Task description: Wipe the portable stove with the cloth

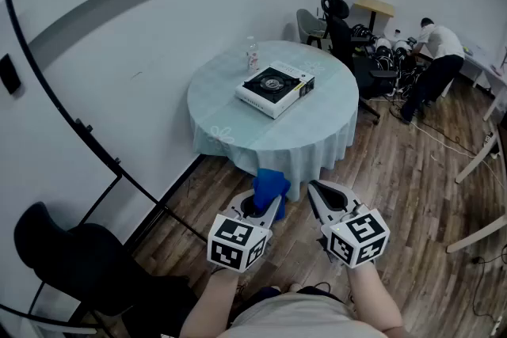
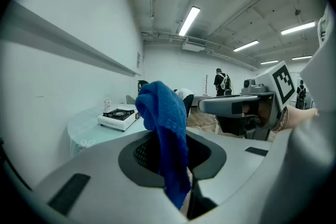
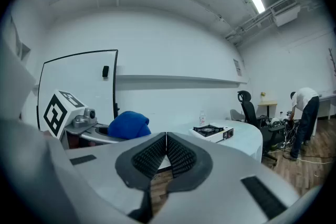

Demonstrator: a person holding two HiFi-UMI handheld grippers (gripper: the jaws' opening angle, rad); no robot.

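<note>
- cloth [image 2: 163, 123]: blue, bunched; pinched low down between the jaws of the left gripper [image 1: 266, 203]; the rest stands up above the jaws and droops over to one side
- left gripper held low in front of the person, above the wooden floor [image 1: 412, 186]; it points toward the table
- right gripper [image 3: 166, 153] just beside it on the right; jaws closed pad against pad, nothing between them
- marker cubes [image 1: 236, 243] on both grippers, at the end nearest the body
- black chair [image 1: 71, 249] at lower left, by the wall, near the left gripper
- round table [image 1: 317, 127] ahead, under a pale tablecloth [image 1: 226, 140] that hangs over the rim; both grippers are short of its near edge and touch nothing on it
- stove [image 1: 276, 87]: white body, black burner on top; sits on the table about the middle, turned at an angle to the near edge; well apart from both grippers and from the cloth
- bottle [image 1: 252, 55]: clear, upright; on the table near the stove, on the wall side
- past the table: dark office chairs [image 1: 337, 20]; a small yellow-topped table [image 1: 374, 6] in the far corner
- farthest: a person [image 1: 437, 51] in a white top, bent over gear at the far right; cables trail across the floor near them
</note>
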